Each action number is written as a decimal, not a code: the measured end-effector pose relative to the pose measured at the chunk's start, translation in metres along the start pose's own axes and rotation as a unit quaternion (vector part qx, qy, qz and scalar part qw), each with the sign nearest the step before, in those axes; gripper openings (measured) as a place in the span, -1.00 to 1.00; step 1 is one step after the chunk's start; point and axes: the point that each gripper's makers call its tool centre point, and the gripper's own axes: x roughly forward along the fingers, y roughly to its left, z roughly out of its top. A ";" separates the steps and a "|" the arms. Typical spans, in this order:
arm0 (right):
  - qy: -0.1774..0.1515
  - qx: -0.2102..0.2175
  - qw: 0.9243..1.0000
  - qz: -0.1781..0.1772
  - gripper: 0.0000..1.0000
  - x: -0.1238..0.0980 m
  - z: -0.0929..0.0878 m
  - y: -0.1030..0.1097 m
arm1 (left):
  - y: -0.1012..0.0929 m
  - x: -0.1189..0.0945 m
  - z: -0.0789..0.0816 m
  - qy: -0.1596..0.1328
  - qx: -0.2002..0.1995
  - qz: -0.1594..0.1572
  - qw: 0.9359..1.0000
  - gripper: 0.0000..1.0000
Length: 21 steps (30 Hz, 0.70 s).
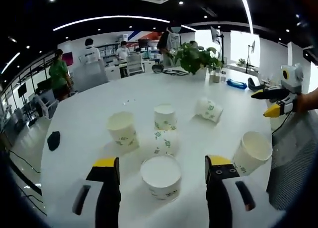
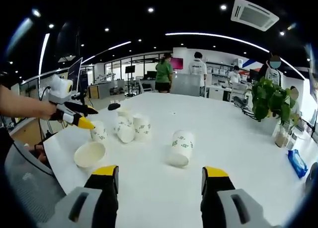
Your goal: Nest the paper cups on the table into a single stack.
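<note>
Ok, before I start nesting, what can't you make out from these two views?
- Cup print: the green marks on the cups are too small to read in either view.
- Dark object near the table edge, left gripper view: too small and blurred to identify.
- Cluster of cups, right gripper view: they overlap, so the count is unclear.
- Blue item, right gripper view: near the rim, distorted, unidentifiable.
- Tipped cup: whether anything is inside can't be told.
</note>
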 end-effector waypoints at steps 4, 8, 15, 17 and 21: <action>0.002 0.001 1.000 0.001 0.34 0.000 -0.001 0.000 | 0.002 0.003 -0.010 0.008 -0.003 0.002 1.000 0.31; 0.003 0.001 1.000 0.001 0.34 0.001 -0.002 0.000 | 0.002 0.004 -0.014 0.014 -0.008 0.002 1.000 0.27; 0.002 0.003 1.000 -0.004 0.33 0.000 -0.002 -0.001 | 0.001 0.012 -0.018 0.015 -0.021 0.002 1.000 0.12; 0.003 0.003 1.000 -0.005 0.32 0.000 -0.002 -0.002 | -0.002 0.013 -0.017 0.015 -0.019 0.000 1.000 0.06; 0.004 0.004 1.000 -0.006 0.32 0.000 -0.002 -0.002 | -0.004 0.015 -0.016 0.013 -0.012 -0.002 1.000 -0.04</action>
